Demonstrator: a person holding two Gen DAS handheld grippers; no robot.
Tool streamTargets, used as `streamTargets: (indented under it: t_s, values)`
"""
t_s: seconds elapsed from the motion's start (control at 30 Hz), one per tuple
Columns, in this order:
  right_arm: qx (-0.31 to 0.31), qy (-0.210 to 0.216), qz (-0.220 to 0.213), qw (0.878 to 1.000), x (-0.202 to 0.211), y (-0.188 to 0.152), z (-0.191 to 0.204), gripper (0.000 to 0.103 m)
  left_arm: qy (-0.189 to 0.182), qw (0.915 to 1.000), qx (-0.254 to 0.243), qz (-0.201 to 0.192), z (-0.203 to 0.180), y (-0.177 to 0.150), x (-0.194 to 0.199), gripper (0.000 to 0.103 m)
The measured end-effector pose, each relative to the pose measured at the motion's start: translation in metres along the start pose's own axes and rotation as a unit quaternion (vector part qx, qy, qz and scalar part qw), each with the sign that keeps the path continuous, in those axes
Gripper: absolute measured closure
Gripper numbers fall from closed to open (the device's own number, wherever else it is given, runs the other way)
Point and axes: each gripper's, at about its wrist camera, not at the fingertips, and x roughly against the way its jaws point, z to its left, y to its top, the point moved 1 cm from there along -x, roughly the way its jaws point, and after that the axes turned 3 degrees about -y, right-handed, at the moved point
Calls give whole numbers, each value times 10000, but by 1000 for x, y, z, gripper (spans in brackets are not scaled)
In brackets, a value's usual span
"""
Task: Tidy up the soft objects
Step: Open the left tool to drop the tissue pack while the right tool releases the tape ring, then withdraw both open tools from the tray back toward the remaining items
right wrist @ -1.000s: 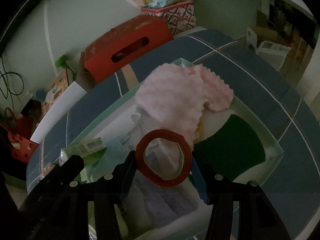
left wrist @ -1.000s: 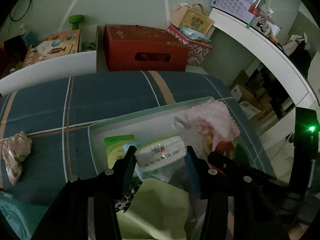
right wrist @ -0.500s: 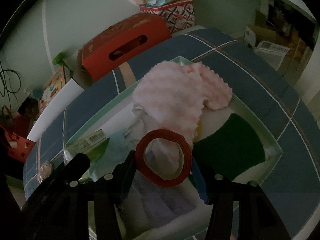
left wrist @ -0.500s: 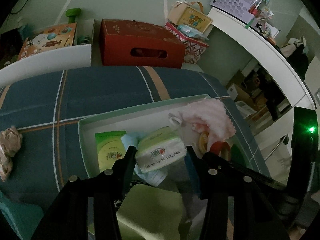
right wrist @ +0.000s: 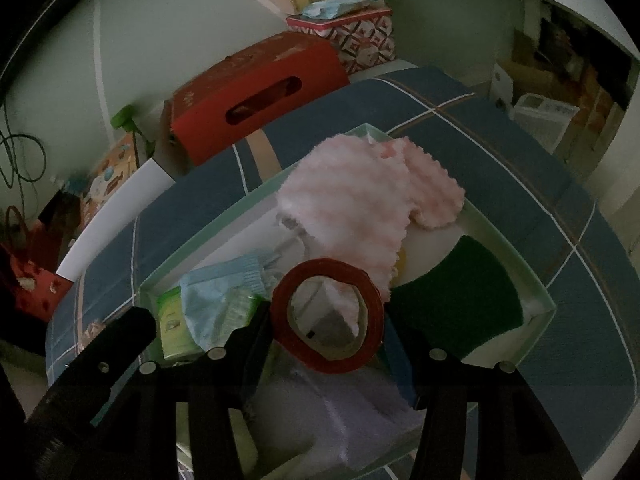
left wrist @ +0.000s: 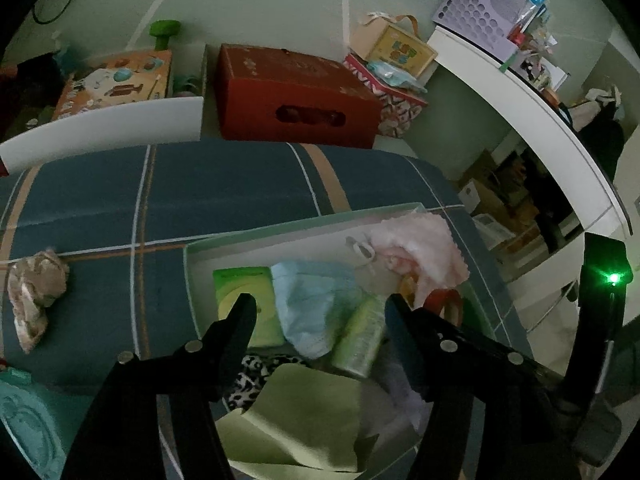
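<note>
A shallow pale green box lies on the blue plaid bed. It holds a pink fuzzy cloth, a light blue cloth, a green packet, a green tissue pack, a yellow-green cloth, a lilac cloth and a dark green cloth. My left gripper is open above the box, with the tissue pack lying loose below it. My right gripper is shut on a red tape roll.
A crumpled beige cloth lies on the bed to the left of the box. A red carton, toy boxes and a patterned box stand behind the bed. A white desk edge curves at right.
My left gripper has opened and let go of the tissue pack, which now lies in the box. The right gripper still holds the tape roll in about the same place.
</note>
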Motion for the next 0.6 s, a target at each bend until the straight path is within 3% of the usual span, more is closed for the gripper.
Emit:
streamTargets:
  t_s: [0.1,0.17,0.27,0.4,0.5,0.6]
  values:
    - [39,-41,0,10000,1,0,1,45,136,9999,27,-8,2,1,3,35]
    - [36,-72,-38,10000,3,1,2,33,257,9997,46,-9,5,2,3,34]
    - [40,-135,-107,9998,6,2,2,21,529,9985,102,14,10,2,1,19]
    - [102,-301,-63,9995,3,4,3,20,786,9965,262,67,22,2,-1,18]
    - [118,-350,-37,9993,2,4,2,3,884,9954,371,78,28,2,-1,17]
    - [132,-366,-83,9992,4,4,3,0,1030,9938,408,25,32,2,2,17]
